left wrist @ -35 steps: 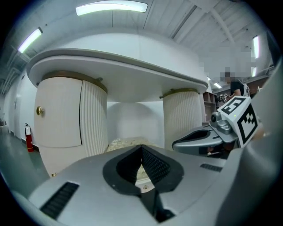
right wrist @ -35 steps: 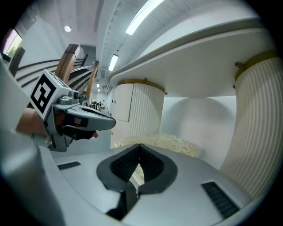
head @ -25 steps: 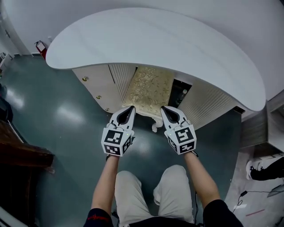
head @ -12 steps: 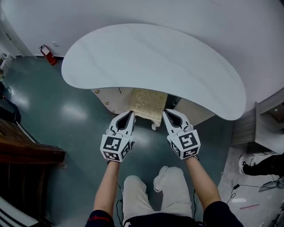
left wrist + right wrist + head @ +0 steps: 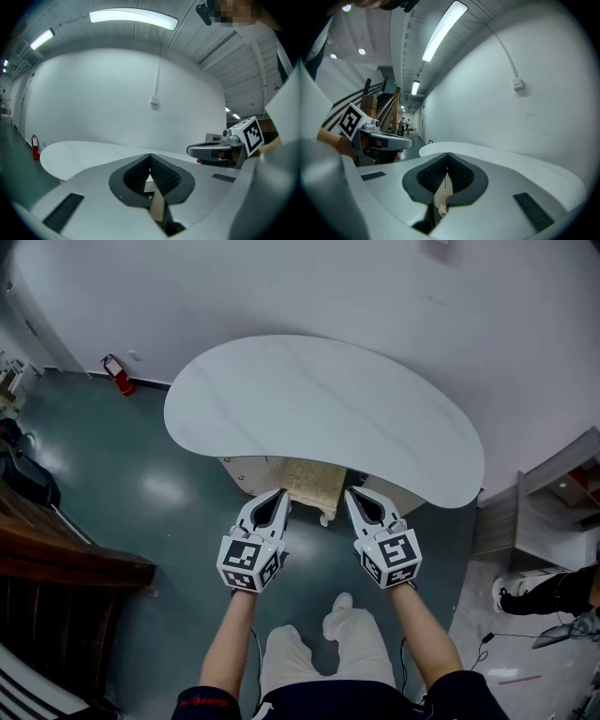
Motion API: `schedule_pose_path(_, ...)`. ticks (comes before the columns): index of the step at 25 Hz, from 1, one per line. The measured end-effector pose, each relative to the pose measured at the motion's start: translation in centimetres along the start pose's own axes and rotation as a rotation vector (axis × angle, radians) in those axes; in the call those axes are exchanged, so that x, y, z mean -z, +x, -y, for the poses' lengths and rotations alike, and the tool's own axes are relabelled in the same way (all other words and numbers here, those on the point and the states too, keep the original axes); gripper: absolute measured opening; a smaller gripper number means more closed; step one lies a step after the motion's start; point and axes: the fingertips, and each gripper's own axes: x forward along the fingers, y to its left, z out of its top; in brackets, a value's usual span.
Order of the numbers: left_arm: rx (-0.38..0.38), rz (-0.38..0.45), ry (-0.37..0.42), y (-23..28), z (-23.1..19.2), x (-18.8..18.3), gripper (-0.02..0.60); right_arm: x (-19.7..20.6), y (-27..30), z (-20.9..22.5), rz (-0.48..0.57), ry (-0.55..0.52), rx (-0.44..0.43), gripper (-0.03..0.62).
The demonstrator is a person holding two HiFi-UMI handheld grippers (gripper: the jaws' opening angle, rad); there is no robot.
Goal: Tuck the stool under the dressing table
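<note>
The dressing table (image 5: pixel 328 409) has a white kidney-shaped top and cream drawers beneath. The stool (image 5: pixel 312 480), with a gold patterned cushion and a white leg, sits mostly under the top, only its near edge showing. My left gripper (image 5: pixel 280 494) and right gripper (image 5: pixel 351 493) hover just in front of the stool's near corners, both shut with nothing between the jaws. The left gripper (image 5: pixel 150 157) and the right gripper (image 5: pixel 447 162) each look out over the tabletop (image 5: pixel 89 152) from above, with the stool hidden.
A red fire extinguisher (image 5: pixel 120 378) stands by the wall at the left. Dark wooden furniture (image 5: pixel 66 568) lies on the left, and a shelf unit (image 5: pixel 553 512) and a dark shoe (image 5: pixel 525 594) are on the right. The person's legs (image 5: pixel 319 652) are below the grippers on the green floor.
The view has pulled back and up, so the table looks smaller. The stool has gone further under the tabletop, with less cushion showing. Both grippers stay side by side at its near edge.
</note>
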Motion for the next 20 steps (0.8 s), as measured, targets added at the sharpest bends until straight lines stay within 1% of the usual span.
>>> schedule_pose_path(4,-0.004,0.008,0.007,-2.0,1.4,-4.6,0.015,-4.4,-2.0,-1.4,0.019,-0.009,-0.014,0.012)
schedule_pose_path(9,-0.007,0.021,0.014,-4.6,3.3,-9.4,0.015,-9.3,-4.6,-2.7,0.052,0.003,-0.006,0.012)
schedule_pose_path(13,0.0,0.001,0.02,-6.6,4.7,-11.2,0.015,-11.8,-6.7,-3.8,0.067,0.004,0.009,0.012)
schedule_pose_path(16,0.005,0.006,0.01,-8.1,5.3,-12.3,0.015,-13.0,-7.8,-4.6,0.074,0.01,0.014,0.012)
schedule_pose_path(20,0.029,0.017,0.019,-10.2,6.3,-13.7,0.015,-14.2,-9.0,-6.5,0.084,-0.001,0.01,0.012)
